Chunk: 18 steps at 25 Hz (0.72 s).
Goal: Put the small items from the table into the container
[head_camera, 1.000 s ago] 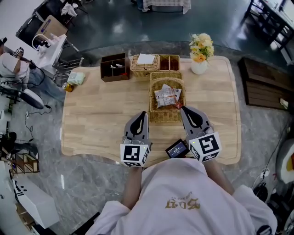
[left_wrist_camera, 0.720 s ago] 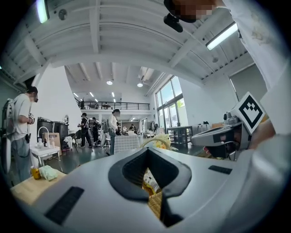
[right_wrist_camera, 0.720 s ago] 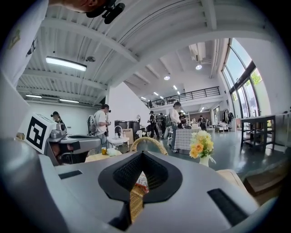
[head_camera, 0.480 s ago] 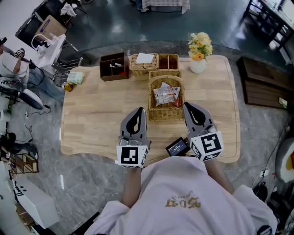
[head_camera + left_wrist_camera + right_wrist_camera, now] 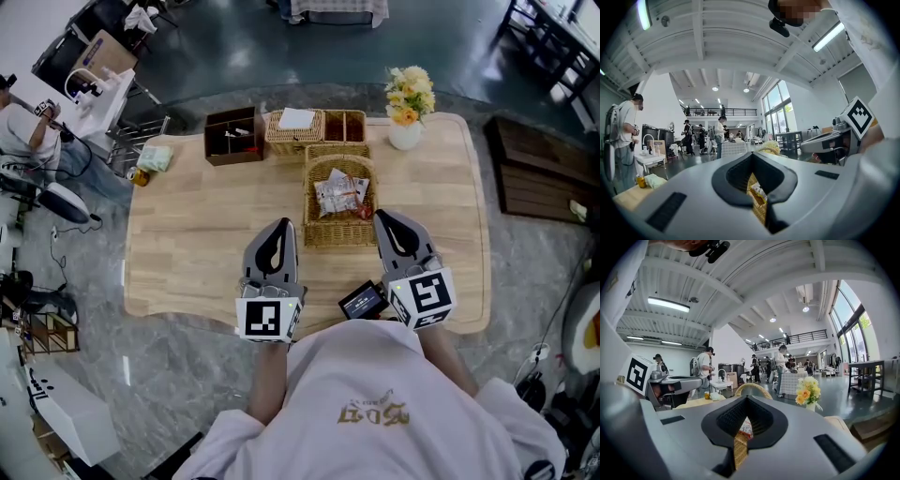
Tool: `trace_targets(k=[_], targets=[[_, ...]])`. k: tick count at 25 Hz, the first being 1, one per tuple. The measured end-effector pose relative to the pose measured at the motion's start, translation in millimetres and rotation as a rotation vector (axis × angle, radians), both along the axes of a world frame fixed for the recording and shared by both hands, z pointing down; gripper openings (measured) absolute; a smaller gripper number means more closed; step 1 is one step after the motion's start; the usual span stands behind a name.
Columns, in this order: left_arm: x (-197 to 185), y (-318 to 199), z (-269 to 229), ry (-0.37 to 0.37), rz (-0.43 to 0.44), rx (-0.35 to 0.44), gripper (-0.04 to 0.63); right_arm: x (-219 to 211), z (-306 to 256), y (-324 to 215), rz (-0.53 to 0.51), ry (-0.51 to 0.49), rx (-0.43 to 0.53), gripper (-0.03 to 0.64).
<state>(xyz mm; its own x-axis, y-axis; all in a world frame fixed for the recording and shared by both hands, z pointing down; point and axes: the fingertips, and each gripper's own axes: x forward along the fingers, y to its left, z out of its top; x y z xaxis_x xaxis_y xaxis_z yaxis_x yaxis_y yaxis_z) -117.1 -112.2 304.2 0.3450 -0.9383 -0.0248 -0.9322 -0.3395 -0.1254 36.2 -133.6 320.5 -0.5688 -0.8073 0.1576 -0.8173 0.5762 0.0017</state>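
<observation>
Both wait low in the frame at the counter's (image 5: 206, 244) near edge: left gripper (image 5: 283, 225) and right gripper (image 5: 379, 217), each pressed together on nothing. The wicker basket (image 5: 339, 234) at centre holds snack packets (image 5: 339, 195). It looks like a pause between picks. The greenish packet (image 5: 155, 158) at upper left probably calls for a long reach next.

Wicker basket (image 5: 312, 214): upright, handle arched over it, directly at your 12 o'clock. Crinkled snack packets (image 5: 339, 196): lying inside it, toward its 12 o'clock end.
</observation>
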Motion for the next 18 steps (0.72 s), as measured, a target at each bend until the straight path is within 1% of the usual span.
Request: trace_targets(k=[8,13,18], targets=[[-2.4,0.7,1.4,-0.015,-0.009,-0.004,-0.006,0.5,2.5,-2.1,0.001,-0.018,-0.01,0.018],[-0.3,-0.8,2.9,-0.016,0.003,-0.012,-0.006,-0.4,5.2,-4.2,0.0,-0.02,-0.019,0.018],[-3.1,-0.8,6.3,-0.017,-0.013,-0.019,-0.006,1.2,9.0,-6.1,0.0,-0.016,-0.028,0.018]])
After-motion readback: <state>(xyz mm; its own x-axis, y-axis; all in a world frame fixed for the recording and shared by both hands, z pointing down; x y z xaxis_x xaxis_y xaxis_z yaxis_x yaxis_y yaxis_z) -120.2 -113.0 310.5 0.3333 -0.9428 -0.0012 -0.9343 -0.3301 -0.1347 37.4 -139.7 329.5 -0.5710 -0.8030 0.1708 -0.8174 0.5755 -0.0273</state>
